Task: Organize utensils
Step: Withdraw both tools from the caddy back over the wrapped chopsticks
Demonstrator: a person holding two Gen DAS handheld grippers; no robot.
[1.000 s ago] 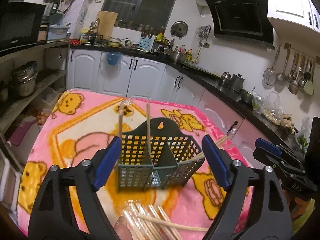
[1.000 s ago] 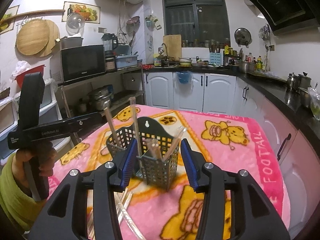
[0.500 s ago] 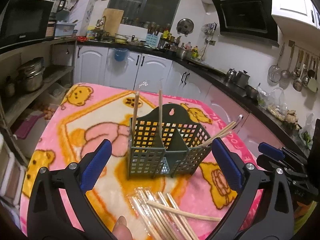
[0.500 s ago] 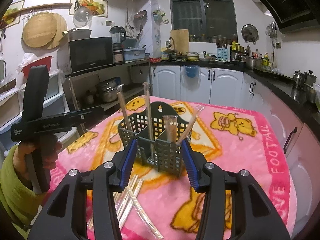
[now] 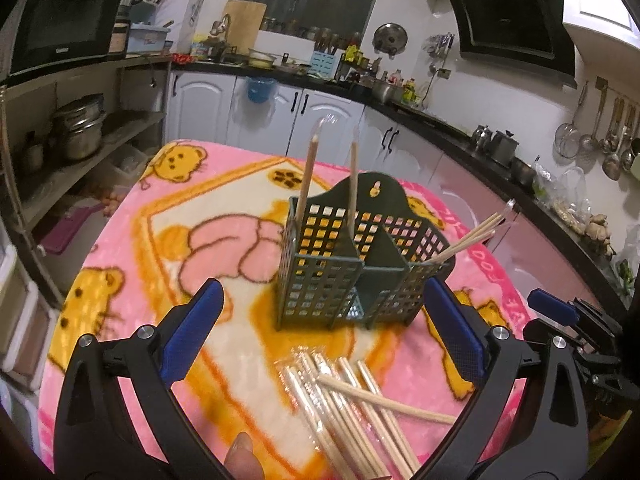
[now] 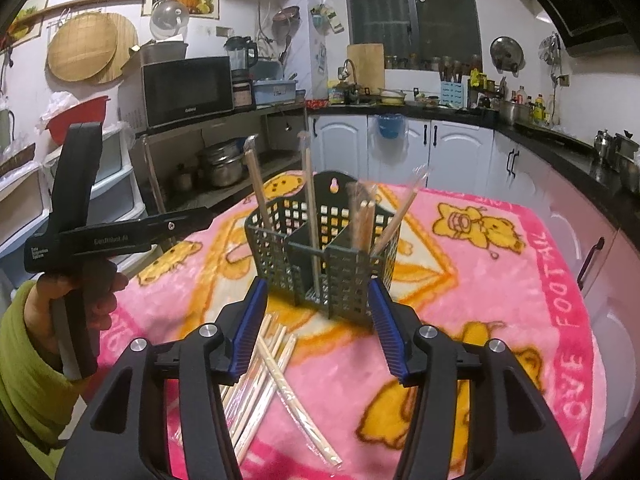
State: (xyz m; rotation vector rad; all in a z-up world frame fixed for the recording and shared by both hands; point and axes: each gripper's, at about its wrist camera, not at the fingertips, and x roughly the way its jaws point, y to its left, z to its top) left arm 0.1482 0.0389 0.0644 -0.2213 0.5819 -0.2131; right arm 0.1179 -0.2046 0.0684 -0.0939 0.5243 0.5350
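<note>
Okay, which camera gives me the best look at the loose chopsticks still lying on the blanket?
The left wrist view: the wrapped chopsticks lie fanned out in the open between its prongs, in front of the green holder. In the right wrist view the same pile is partly hidden behind the right claw's left prong.

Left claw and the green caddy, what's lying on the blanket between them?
A bundle of wrapped chopsticks lies between the left claw and the caddy, clearest in the left wrist view.
</note>
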